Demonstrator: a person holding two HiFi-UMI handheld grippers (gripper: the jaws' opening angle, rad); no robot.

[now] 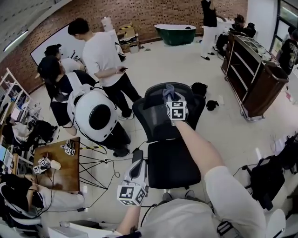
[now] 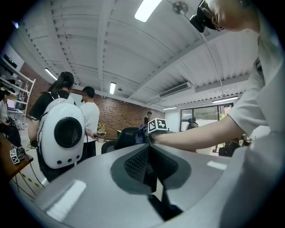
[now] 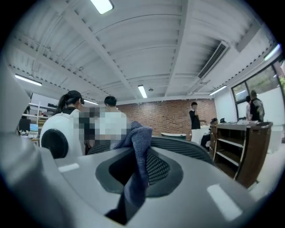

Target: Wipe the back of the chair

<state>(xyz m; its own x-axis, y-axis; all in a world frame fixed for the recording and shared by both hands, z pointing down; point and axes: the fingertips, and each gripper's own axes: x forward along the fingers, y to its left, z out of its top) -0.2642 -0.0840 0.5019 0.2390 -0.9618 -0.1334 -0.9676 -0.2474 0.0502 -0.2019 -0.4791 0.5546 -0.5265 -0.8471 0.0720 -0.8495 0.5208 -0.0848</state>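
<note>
Blue-grey cloth (image 3: 136,149), soft and limp, is clamped by a bunched fold in your right gripper's (image 1: 170,96) fingers, at the top of the chair (image 1: 160,123) back. The mesh likely gives, so press lightly. Left gripper (image 1: 138,166): fingers together, empty, beside the seat.

Bystander w/ a white dome backpack (image 1: 95,116) next to another in a white tee (image 1: 103,56), green tub (image 1: 175,33) at the floor's far edge by the brick wall (image 1: 153,11), dark wood shelf unit (image 1: 251,74) at the right edge, marker cubes (image 1: 70,148) at the far edge of a small wood table (image 1: 63,169).
</note>
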